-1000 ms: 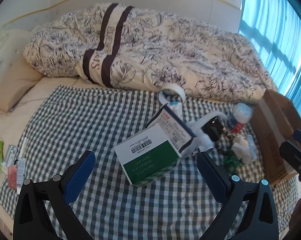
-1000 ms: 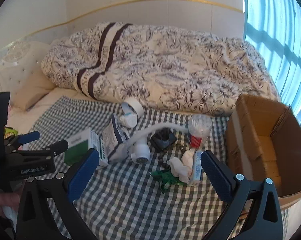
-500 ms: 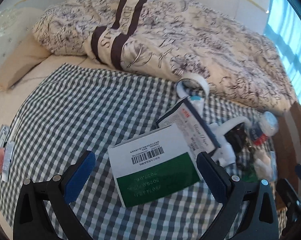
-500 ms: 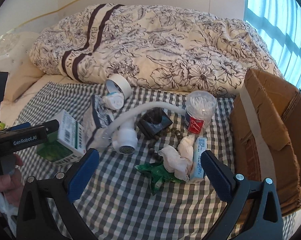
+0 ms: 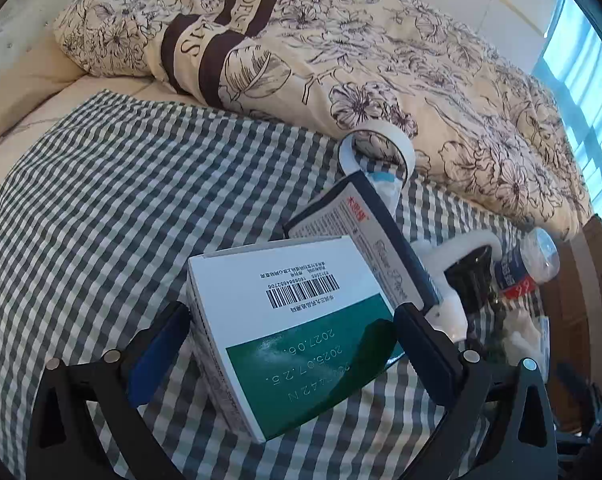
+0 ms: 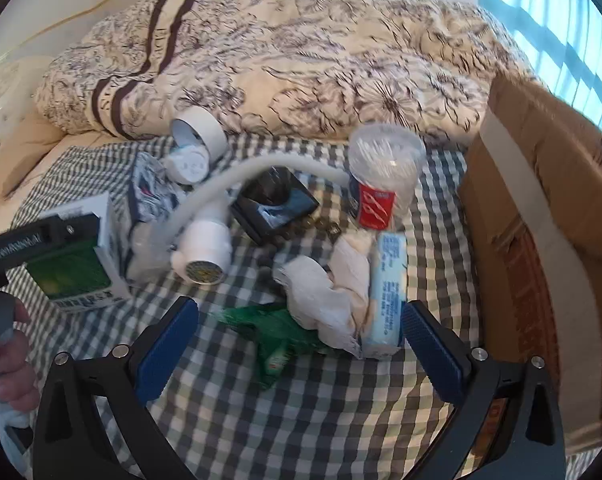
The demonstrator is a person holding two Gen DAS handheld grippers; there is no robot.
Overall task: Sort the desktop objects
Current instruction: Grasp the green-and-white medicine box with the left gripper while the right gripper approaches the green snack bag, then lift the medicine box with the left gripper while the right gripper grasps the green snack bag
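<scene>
Green-and-white cardboard filled the space between the spread fingers of the left gripper (image 5: pixel 291 344): a medicine box (image 5: pixel 285 320) with a barcode and printed dates lay on the gingham cloth (image 5: pixel 101 208), and the blue pads stood on either side of it, not visibly pressing on it. In the right wrist view a hand (image 6: pixel 9 364) held that gripper's handle at the far left. Just right of the green box leaned a dark-edged white carton (image 5: pixel 365 236), and behind it a roll of white tape (image 5: pixel 375 148) stood on edge against the flowered duvet (image 5: pixel 341 60). A white hose with a round fitting (image 6: pixel 203 258) curved across a small black box (image 6: pixel 275 204). Further right stood a clear tub of cotton swabs (image 6: pixel 385 176) with a red and blue label. Below it lay crumpled white tissue (image 6: pixel 325 300), a pale blue tissue packet (image 6: pixel 387 292) touching the tissue, and a green wrapper (image 6: pixel 277 340) just left of them. The right gripper (image 6: pixel 297 344) hung wide apart and empty over that wrapper and tissue. At the far right sat an open cardboard box (image 6: pixel 549 208), beside the cloth's edge.
</scene>
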